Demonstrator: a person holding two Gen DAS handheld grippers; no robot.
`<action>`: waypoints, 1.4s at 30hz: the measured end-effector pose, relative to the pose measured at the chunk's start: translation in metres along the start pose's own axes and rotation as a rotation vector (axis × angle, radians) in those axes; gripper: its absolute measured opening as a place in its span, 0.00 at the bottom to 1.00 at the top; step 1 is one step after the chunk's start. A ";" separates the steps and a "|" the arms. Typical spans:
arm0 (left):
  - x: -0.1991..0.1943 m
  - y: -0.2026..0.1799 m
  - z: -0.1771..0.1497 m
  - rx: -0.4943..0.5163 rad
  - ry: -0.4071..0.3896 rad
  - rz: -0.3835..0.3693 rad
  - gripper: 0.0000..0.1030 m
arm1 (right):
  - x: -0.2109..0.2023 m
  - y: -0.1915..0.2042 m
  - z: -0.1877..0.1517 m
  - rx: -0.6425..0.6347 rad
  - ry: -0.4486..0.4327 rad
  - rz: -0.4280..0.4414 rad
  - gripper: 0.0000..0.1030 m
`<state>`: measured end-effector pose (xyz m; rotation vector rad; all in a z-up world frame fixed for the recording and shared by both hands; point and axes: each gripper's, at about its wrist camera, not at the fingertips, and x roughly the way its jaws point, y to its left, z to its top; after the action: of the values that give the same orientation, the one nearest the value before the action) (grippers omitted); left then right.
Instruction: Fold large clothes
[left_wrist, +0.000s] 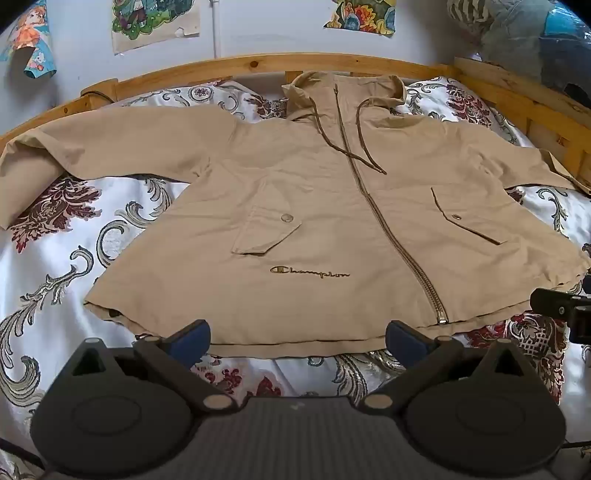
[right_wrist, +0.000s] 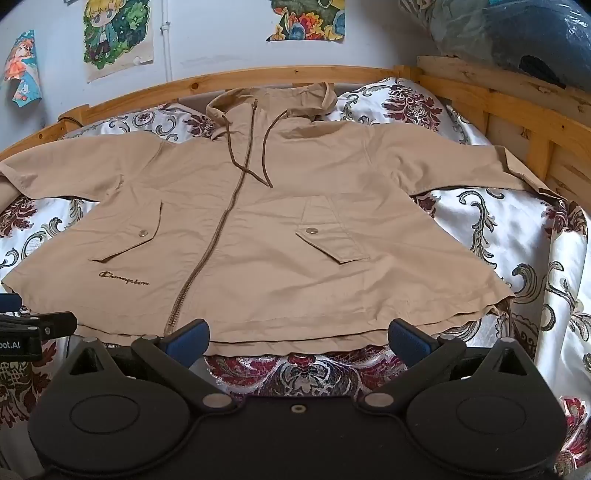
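A tan hooded jacket (left_wrist: 317, 206) lies flat, front up and zipped, on a floral bedspread (left_wrist: 55, 280), sleeves spread to both sides and hood toward the headboard. My left gripper (left_wrist: 298, 341) hovers open just above the jacket's hem, left of the zipper end, nothing between its blue pads. In the right wrist view the same jacket (right_wrist: 280, 240) fills the frame. My right gripper (right_wrist: 298, 341) is open over the hem, right of the zipper, holding nothing. Each gripper's body shows at the edge of the other's view.
A wooden bed frame (left_wrist: 258, 66) rings the far side and the right side (right_wrist: 517, 110). Posters (right_wrist: 118, 37) hang on the wall behind. Bundled bedding (right_wrist: 517, 33) is stacked past the right rail. Bedspread (right_wrist: 517, 251) shows beside the jacket.
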<state>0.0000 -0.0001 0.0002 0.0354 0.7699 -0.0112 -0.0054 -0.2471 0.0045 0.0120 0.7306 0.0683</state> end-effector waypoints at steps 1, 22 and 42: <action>0.000 0.000 0.000 -0.001 0.000 0.000 0.99 | 0.000 0.000 0.000 0.001 0.001 0.001 0.99; -0.004 -0.002 0.002 0.010 -0.005 0.002 0.99 | -0.001 -0.001 0.000 0.003 -0.011 0.002 0.99; -0.004 -0.001 0.000 0.013 -0.006 0.005 0.99 | -0.001 -0.002 0.000 0.006 -0.011 0.004 0.99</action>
<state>-0.0026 -0.0014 0.0028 0.0499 0.7642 -0.0114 -0.0063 -0.2491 0.0049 0.0192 0.7197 0.0695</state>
